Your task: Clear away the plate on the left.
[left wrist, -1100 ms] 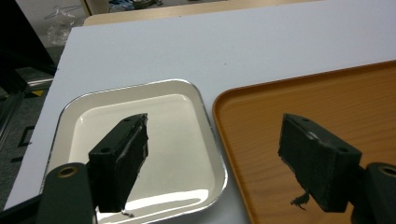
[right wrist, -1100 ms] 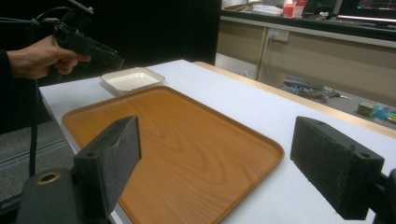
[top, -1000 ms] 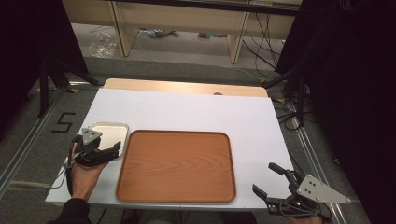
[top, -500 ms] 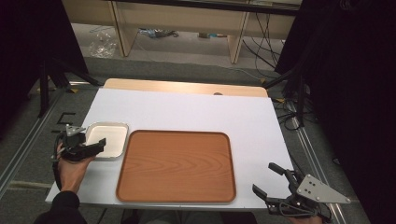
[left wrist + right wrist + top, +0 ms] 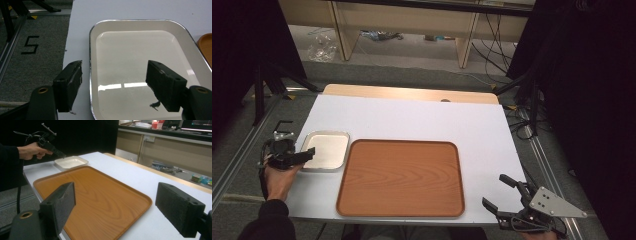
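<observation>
- On the bench (image 5: pixel 422 117) in the high view, a white sheet covered most of the top, with a strip of bare wood showing along the far edge.
- A wooden tray (image 5: pixel 401 177) lay flat near the front centre of the bench, nothing on it.
- A small white enamel dish (image 5: pixel 326 150) sat just beside the tray's left edge, its rim close to the tray but the contact could not be confirmed.
- The left gripper (image 5: pixel 301 157) was held by the left hand (image 5: pixel 279 176) at the bench's left edge, its tip over the dish's left rim.
- The right gripper (image 5: pixel 501 192) was at the front right corner, jaws spread wide, clear of the tray, the grey three-cornered plate on top.

- In the left gripper view, the left gripper (image 5: pixel 113 85) stood with jaws spread apart, nothing between them.
- One jaw hung over the white sheet outside the dish's rim, the other over the dish's floor; the dish (image 5: pixel 140 50) was empty and glossy.
- A floor marking "5" (image 5: pixel 30 45) was visible beside the bench.

- In the right gripper view, the right gripper (image 5: pixel 115 206) was spread wide and empty, low over the bench's near edge.
- The tray (image 5: pixel 92 192) lay ahead, the dish (image 5: pixel 71 161) beyond its far corner, and the left gripper (image 5: pixel 62 155) angled down to the dish's rim.
</observation>
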Demonstrator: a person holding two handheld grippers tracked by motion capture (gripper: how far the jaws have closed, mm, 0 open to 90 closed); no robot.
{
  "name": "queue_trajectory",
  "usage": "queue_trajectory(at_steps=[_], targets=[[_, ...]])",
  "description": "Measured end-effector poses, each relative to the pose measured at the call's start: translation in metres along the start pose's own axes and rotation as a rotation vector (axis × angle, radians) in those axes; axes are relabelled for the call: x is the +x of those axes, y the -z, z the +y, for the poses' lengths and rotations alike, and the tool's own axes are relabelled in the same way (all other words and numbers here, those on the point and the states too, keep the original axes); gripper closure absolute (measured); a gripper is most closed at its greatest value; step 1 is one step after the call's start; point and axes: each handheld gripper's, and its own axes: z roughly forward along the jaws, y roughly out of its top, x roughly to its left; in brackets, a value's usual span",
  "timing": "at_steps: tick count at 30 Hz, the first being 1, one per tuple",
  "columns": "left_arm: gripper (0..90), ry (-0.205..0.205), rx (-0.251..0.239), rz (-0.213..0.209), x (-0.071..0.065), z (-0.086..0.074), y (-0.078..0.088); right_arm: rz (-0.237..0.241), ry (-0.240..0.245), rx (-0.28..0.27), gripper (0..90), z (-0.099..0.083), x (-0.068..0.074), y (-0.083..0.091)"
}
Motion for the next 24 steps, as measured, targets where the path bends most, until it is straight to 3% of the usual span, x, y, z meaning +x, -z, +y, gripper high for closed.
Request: queue_trajectory(at_steps=[3,6,8,9,10,11,12,14,16,22,24], targets=[[29.7,-0.015,0.014,0.004,0.002,0.001,-0.001,0.001,0.0,-0.001,17.3,0.0,0.0,0.0],[31.0,0.004,0.014,0.001,0.004,0.002,-0.003,0.007,-0.018,0.015,17.3,0.0,0.002,0.0],[30.9,0.012,0.02,-0.001,0.008,0.003,-0.004,0.003,0.0,0.0,17.3,0.0,0.0,0.0],[31.8,0.034,0.025,-0.018,0.013,0.003,-0.006,0.009,-0.019,0.015,17.3,0.0,0.001,0.0],[32.4,0.034,0.025,-0.018,0.013,0.003,-0.006,0.009,-0.019,0.015,17.3,0.0,0.001,0.0],[32.8,0.067,0.02,-0.037,0.018,0.003,-0.007,0.002,0.0,0.001,17.3,0.0,0.0,0.0],[32.8,0.095,0.015,-0.042,0.02,0.003,-0.008,0.002,0.0,0.001,17.3,0.0,0.0,0.0],[33.2,0.111,0.009,-0.034,0.025,0.003,-0.01,0.006,0.001,0.006,17.3,0.0,0.0,-0.001],[33.6,0.114,0.035,-0.033,0.028,0.002,-0.012,0.006,0.002,0.007,17.3,-0.001,0.0,-0.001],[37.1,0.098,0.051,-0.027,0.029,0.001,-0.016,0.006,0.002,0.006,17.3,-0.001,0.0,-0.001],[38.3,0.109,0.053,-0.028,0.029,0.001,-0.016,0.006,0.002,0.007,17.3,-0.001,0.0,-0.001]])
